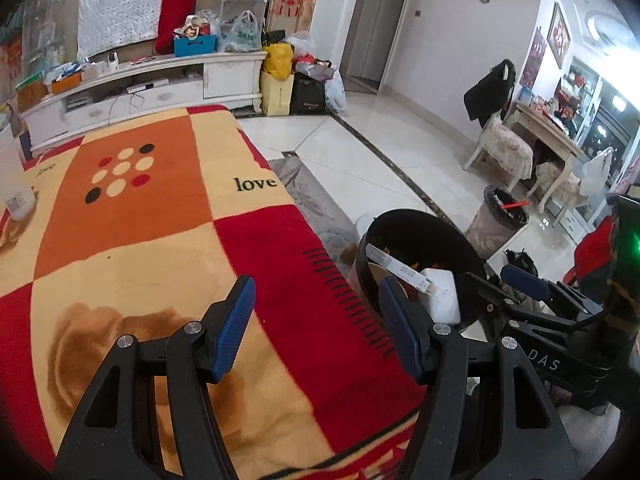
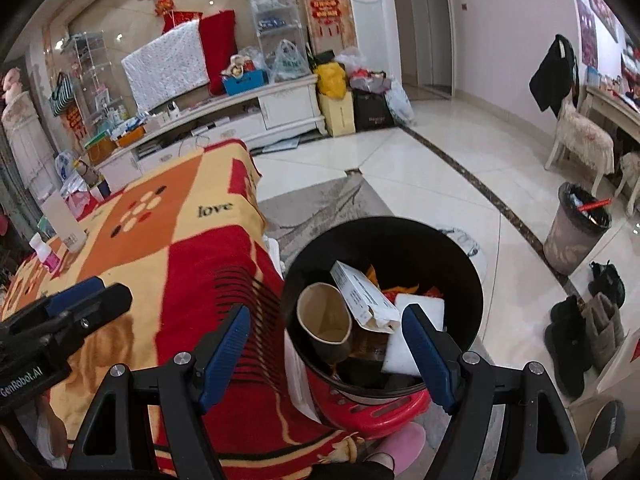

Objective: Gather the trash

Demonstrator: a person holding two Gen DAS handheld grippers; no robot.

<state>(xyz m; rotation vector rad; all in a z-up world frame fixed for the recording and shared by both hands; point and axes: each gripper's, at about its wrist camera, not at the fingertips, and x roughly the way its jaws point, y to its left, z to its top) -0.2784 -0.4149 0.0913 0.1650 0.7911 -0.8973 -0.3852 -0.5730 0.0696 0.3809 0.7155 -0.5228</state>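
Blue-padded fingers (image 1: 236,330) of left gripper (image 1: 318,328) spread wide, empty, over blanket-covered table (image 1: 160,248). Right gripper (image 2: 332,354) likewise wide, empty, above black trash bin (image 2: 472,280) beside table's right edge. Inside bin: paper cup (image 2: 324,320), white carton (image 2: 360,294), white foam block (image 2: 420,308). Second bin (image 2: 576,236) far right on floor.

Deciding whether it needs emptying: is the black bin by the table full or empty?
Partly full. The black bin holds a paper cup, a white carton and white foam, all below its rim.
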